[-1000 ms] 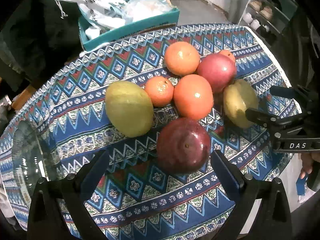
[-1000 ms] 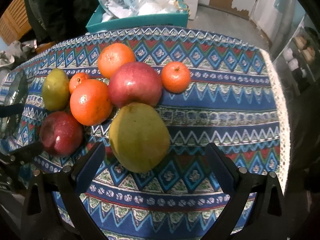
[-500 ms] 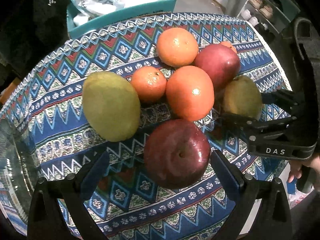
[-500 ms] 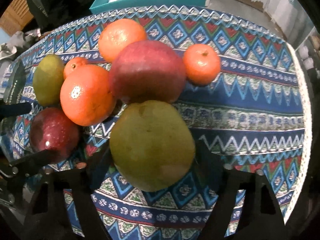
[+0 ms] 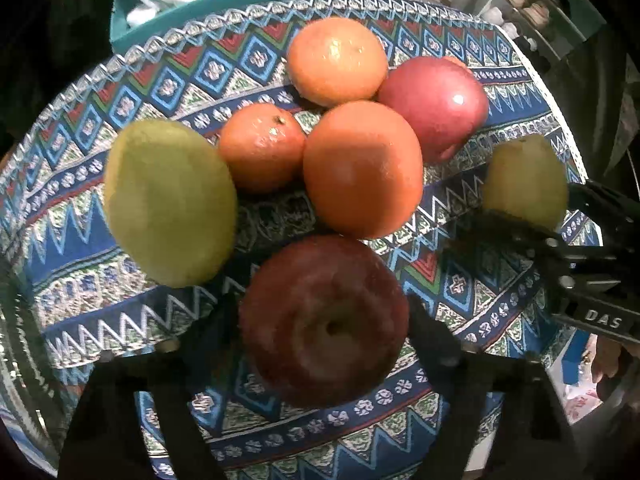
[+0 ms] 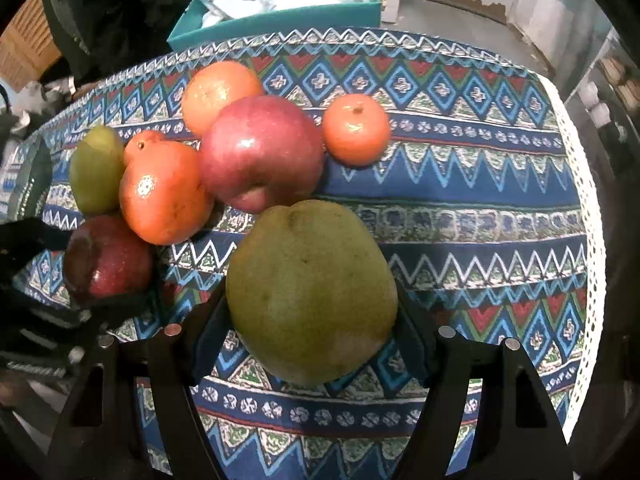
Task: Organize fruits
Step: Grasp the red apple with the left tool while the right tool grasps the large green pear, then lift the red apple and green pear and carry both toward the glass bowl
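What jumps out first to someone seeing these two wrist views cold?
Each gripper has a fruit between its fingers: the left gripper around a dark red apple, the right gripper around a big green mango. Behind them, oranges, another apple and a second mango cluster on the blue patterned tablecloth, with one small tangerine at the cluster's right edge.

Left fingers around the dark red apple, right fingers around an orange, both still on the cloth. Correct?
One error: the right gripper is around the green mango, not an orange, as the right wrist view shows. The left gripper is indeed around the dark red apple, and both fruits appear to rest on the patterned cloth.
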`<state>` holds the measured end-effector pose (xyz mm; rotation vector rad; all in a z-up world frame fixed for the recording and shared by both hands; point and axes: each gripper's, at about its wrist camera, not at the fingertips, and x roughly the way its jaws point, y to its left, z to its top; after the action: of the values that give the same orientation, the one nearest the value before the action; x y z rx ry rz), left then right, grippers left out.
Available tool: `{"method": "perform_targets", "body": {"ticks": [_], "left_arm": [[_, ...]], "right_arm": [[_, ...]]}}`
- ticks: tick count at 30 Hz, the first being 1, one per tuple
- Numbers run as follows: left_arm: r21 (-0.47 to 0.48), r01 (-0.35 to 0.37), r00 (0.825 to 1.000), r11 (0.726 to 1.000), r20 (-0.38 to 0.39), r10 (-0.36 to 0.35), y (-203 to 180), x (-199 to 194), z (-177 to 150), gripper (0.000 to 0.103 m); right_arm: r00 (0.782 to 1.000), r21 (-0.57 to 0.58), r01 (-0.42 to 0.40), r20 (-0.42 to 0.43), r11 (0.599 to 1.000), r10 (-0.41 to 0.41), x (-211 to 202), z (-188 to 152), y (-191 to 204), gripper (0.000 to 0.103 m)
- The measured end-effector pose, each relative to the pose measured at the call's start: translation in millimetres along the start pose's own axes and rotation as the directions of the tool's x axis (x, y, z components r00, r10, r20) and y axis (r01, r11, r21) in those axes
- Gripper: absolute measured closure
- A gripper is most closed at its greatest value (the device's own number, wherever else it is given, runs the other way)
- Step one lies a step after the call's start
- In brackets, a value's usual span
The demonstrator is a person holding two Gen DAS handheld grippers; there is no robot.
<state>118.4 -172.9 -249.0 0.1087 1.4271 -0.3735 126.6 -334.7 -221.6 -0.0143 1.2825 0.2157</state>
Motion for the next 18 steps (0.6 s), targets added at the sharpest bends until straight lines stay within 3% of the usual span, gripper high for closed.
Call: {"method": "perform_targets", "body": {"ticks": [8, 18], "left_arm": [[-0.009, 0.007, 1.000, 1.000, 0.015, -0.006, -3.8, 8.1, -1.7, 0.031], [0.015, -0.039, 0.996, 0.999, 0.082, 0.038, 11.5, -22.4, -17.1, 0.031]], "right_arm": [[1.000, -0.006, -0.004, 0.023, 1.000, 0.004, -10.4, -4.3, -5.8, 0.029], [0.996, -0.030, 0.000, 0.085, 1.000, 0.003, -31.3, -1.1, 6.4, 0.029]]}}
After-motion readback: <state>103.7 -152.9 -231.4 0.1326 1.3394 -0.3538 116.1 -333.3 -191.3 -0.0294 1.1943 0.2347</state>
